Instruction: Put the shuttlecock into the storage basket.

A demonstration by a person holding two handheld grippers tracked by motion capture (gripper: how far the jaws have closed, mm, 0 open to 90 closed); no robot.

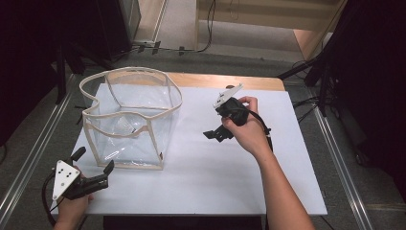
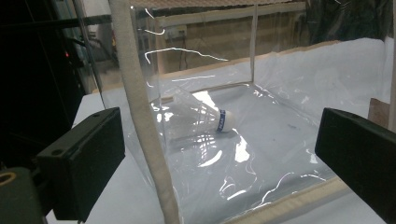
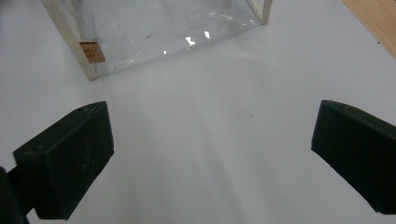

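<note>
Left hand-held gripper (image 1: 93,163) gapes wide, empty, at the bag's (image 1: 129,120) seven o'clock. Right hand-held gripper (image 1: 215,134) hangs wide at its three o'clock. A shuttlecock (image 2: 201,119) lies inside.

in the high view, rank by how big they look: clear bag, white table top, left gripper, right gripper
1. White table top, largest by far.
2. Clear bag.
3. Left gripper and right gripper: they look much alike in size, and the hands hide part of each, so no ranking between them.

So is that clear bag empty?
No, a white shuttlecock lies on its side inside the clear bag, seen through the plastic.
</note>
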